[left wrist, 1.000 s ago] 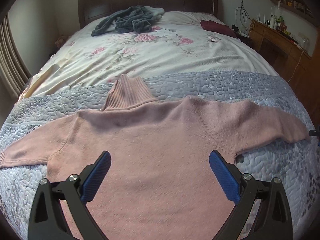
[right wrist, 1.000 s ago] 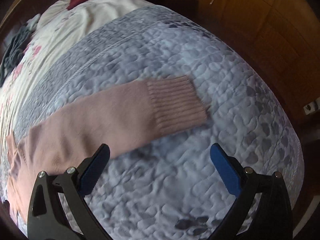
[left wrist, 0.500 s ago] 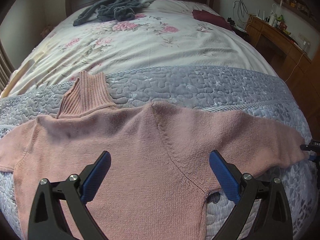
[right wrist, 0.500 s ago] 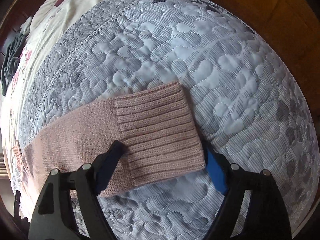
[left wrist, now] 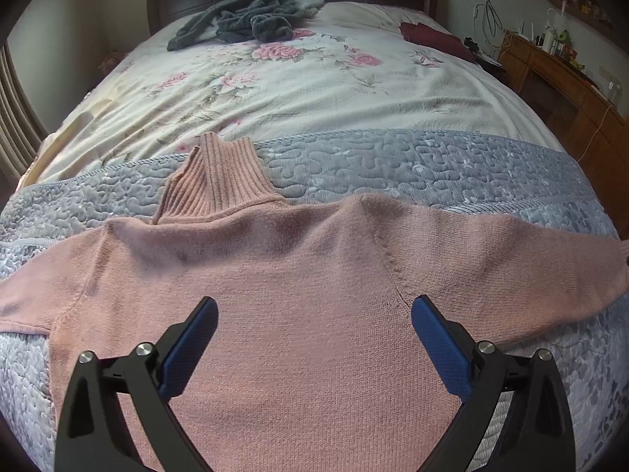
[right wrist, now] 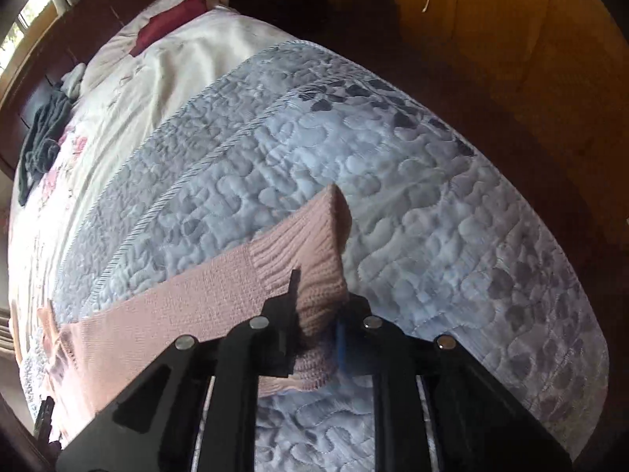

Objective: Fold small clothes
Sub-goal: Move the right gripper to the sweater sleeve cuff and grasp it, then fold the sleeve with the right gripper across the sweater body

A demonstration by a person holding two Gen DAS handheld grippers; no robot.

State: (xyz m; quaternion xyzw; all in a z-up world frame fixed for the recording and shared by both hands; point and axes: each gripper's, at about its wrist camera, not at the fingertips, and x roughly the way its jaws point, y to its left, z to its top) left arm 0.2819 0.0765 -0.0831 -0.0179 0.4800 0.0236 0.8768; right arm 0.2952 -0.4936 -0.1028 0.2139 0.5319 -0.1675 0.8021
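Observation:
A pink turtleneck sweater (left wrist: 298, 283) lies flat on the grey quilted bedspread (left wrist: 432, 169), collar (left wrist: 220, 181) pointing to the headboard and both sleeves spread out. My left gripper (left wrist: 314, 338) hovers open over the sweater's chest, blue pads wide apart with nothing between them. In the right wrist view my right gripper (right wrist: 318, 314) is shut on the ribbed cuff (right wrist: 318, 244) of the sweater's right sleeve (right wrist: 177, 310), which bunches and lifts a little off the quilt (right wrist: 432, 216).
A dark grey garment (left wrist: 243, 19) and a maroon cloth (left wrist: 428, 35) lie near the headboard on the floral cover (left wrist: 298, 90). A wooden dresser (left wrist: 566, 78) stands right of the bed. The bed's right edge and wood floor (right wrist: 530, 59) lie just beyond the cuff.
My right gripper came down onto the sleeve cuff and closed on it, lifting it a little. The left gripper shifted sideways over the chest and stayed open.

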